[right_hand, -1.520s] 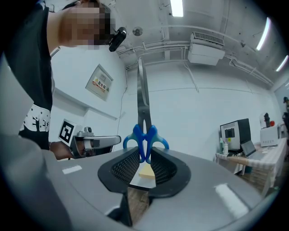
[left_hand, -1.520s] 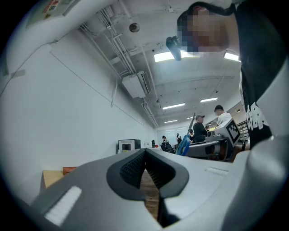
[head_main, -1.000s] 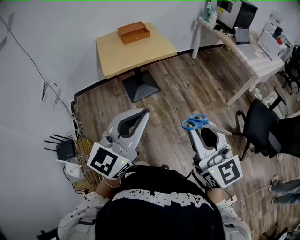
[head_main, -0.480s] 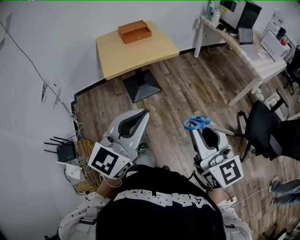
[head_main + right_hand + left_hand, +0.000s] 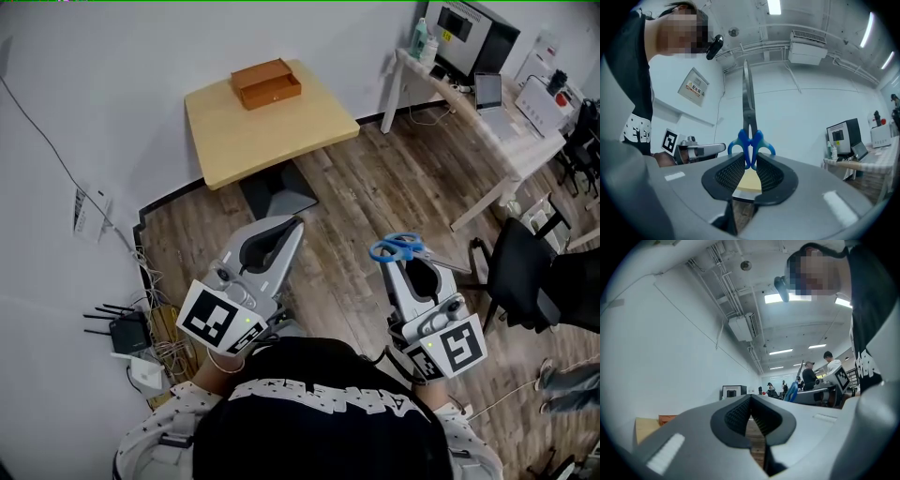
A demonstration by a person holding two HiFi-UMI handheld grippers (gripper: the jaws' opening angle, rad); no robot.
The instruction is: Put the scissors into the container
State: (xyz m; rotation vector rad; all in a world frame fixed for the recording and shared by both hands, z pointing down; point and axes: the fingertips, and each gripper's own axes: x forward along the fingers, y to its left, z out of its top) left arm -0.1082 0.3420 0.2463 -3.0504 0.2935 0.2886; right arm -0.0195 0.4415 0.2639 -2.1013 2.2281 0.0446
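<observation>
My right gripper (image 5: 397,258) (image 5: 750,161) is shut on the blue-handled scissors (image 5: 405,248) (image 5: 749,136); in the right gripper view the blades stick straight up past the jaw tips. My left gripper (image 5: 287,228) (image 5: 751,401) is shut with nothing between its jaws, held level with the right one, above the wooden floor. The container, a brown wooden box (image 5: 266,83) (image 5: 666,419), stands open-topped at the far edge of a light wooden table (image 5: 281,131) ahead of both grippers.
A white desk (image 5: 487,117) with a monitor and laptop runs along the right. A black office chair (image 5: 520,272) stands close to my right gripper. Cables and a router (image 5: 127,333) lie on the floor by the left wall. People stand far off in the left gripper view.
The whole view has shifted: the table and box now sit slightly nearer and further left. Both grippers keep their places and the scissors stay clamped.
</observation>
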